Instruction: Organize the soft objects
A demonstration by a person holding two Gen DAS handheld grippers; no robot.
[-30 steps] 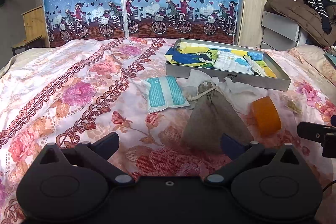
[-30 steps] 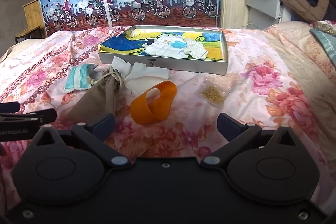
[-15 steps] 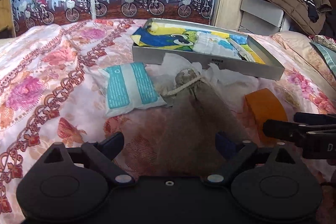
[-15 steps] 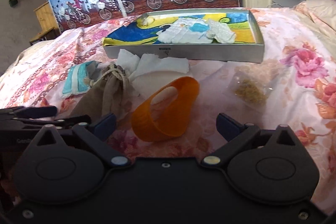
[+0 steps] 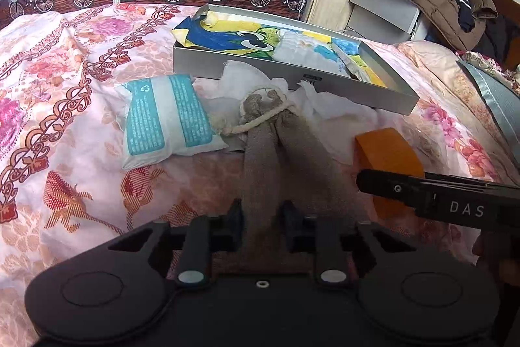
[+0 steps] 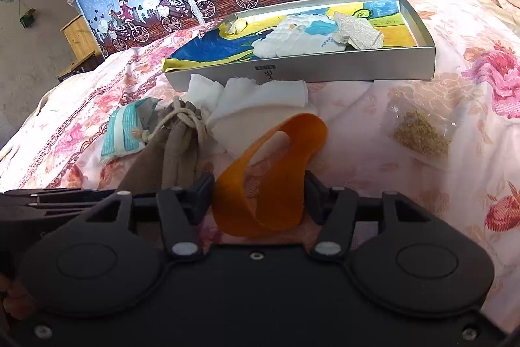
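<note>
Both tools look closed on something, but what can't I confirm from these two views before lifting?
- Linen pouch base: left wrist view, hidden behind the left tool.
- Orange band lower edge: right wrist view, behind the right tool.
- Clear packet contents: right wrist view, too small.

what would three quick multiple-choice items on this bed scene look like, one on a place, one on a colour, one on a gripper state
1. Where does the teal-striped packet lie?
A. inside the tray
B. on the bedspread, left of the burlap pouch
C. on the pillow

2. What colour is the flexible band?
A. orange
B. green
C. white

3. What is the left gripper doing?
A. wide open over the tray
B. shut on the packet
C. shut on the pouch

Answers: B, it rests beside the pouch, outside the grey tray; A, its loop is plainly orange; C, the fingers pinch a fold of the burlap.
</note>
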